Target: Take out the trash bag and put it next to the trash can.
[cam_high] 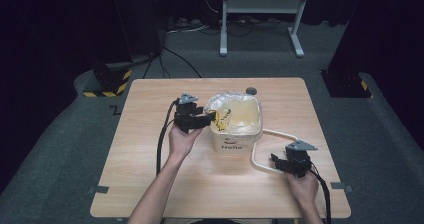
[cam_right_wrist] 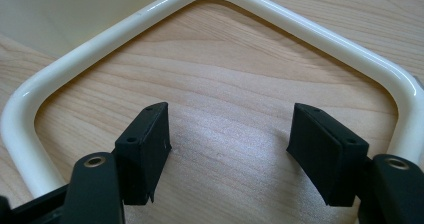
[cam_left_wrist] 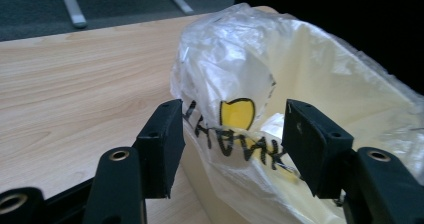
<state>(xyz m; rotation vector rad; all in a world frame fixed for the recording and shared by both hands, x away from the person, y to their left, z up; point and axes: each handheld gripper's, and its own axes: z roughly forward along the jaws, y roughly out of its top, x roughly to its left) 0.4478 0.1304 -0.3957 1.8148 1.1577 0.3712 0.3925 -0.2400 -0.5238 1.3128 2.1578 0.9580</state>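
My left gripper (cam_left_wrist: 232, 146) stands with its jaws spread wide, one on each side of the crumpled edge of the clear plastic bag (cam_left_wrist: 225, 79), and neither pad presses it; black lettering and a yellow shape on the bag sit in the gap, low in the middle of the left gripper view. In the high view this gripper (cam_high: 206, 120) sits just left of centre, at the left rim of the cream bin (cam_high: 235, 140) that the bag lines. My right gripper (cam_right_wrist: 227, 151) is also spread open, holding nothing, with bare wood between the pads. The bin's white loop handle (cam_right_wrist: 310, 34) curves around the upper part of the right gripper view, lying flat on the wooden table (cam_high: 150, 134). In the high view that gripper (cam_high: 276, 161) sits at lower right, beside the handle (cam_high: 256, 160).
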